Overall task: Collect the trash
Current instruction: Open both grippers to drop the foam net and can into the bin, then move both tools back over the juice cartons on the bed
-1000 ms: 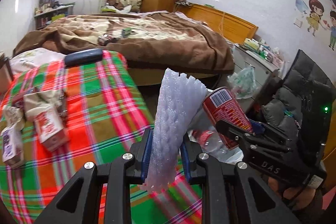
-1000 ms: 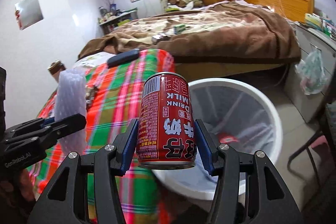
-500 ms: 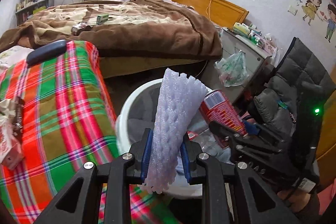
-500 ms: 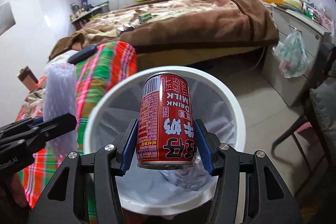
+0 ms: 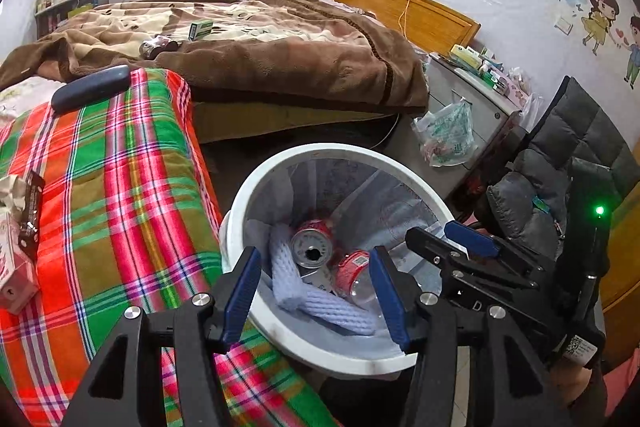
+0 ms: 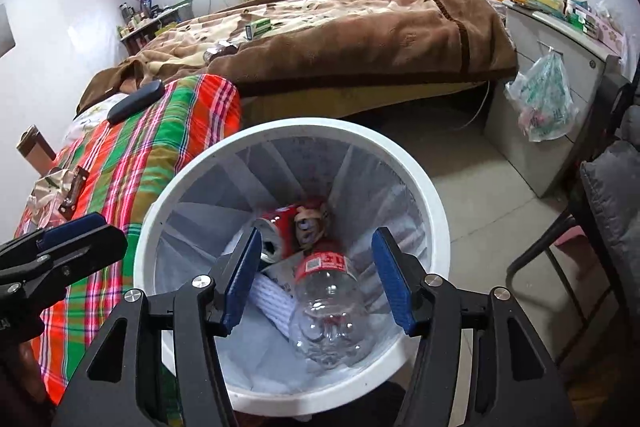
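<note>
Since the earlier frames, both loads have been let go: the foam net sleeve (image 5: pixel 320 301) is no longer being gripped by the left gripper (image 5: pixel 316 291), and the red can (image 5: pixel 312 247) is no longer being clasped by the right gripper (image 6: pixel 318 279); both are now lying inside the white trash bin (image 5: pixel 236 211).

From the left wrist, the left gripper's jaws are being seen opening above the bin, with nothing pressed between them. The sleeve is lying against the bin's near-left inner wall, the can is resting just beside it with its pierced top facing up, and a clear plastic bottle (image 5: pixel 358 275) with a red label is touching the can. The bin is standing just beside the plaid bed cover (image 5: pixel 120 187), where a crumpled carton (image 5: pixel 16 267) is lying. The right gripper (image 5: pixel 444 241) is being held over the bin's right rim.

From the right wrist, the right gripper's jaws are likewise being seen opening, empty, over the bin (image 6: pixel 432 195). The bottle (image 6: pixel 328 311) is lying below them, the can (image 6: pixel 276 227) is blurred beyond it, and the sleeve (image 6: pixel 272 295) is being partly hidden by the left finger. The left gripper (image 6: pixel 80 235) is being held at the bin's left.
</note>
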